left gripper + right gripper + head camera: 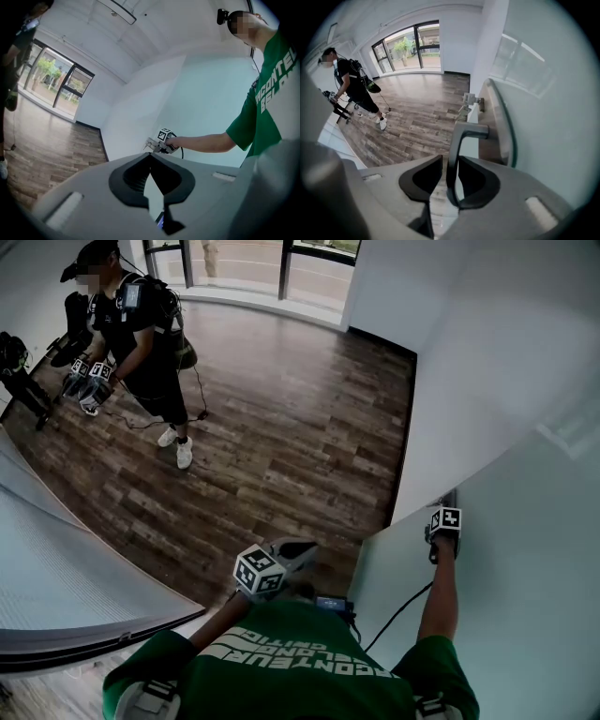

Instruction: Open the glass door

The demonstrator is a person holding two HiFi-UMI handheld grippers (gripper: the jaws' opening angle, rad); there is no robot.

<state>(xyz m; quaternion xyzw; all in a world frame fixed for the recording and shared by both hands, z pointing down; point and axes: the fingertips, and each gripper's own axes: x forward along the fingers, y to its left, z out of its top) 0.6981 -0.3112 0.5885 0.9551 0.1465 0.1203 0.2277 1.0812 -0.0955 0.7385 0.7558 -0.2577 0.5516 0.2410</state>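
Note:
The glass door point(525, 568) is a frosted pale green pane at the right, its edge next to a white wall. My right gripper point(441, 542) points down at the door's edge. In the right gripper view the dark metal lever handle point(458, 140) runs down between the jaws of my right gripper point(449, 164). It lies against the right jaw, with a gap on the left, so the jaws stand open around it. The door's rounded glass edge point(502, 117) rises behind. My left gripper point(150, 155) is shut on nothing, held level near my chest point(298, 549).
A second person point(136, 343) with grippers stands on the wood floor point(291, 418) at the far left. A white wall point(469, 362) adjoins the door. Tall windows point(253, 263) close the far end. A curved pale panel point(56, 568) lies at my left.

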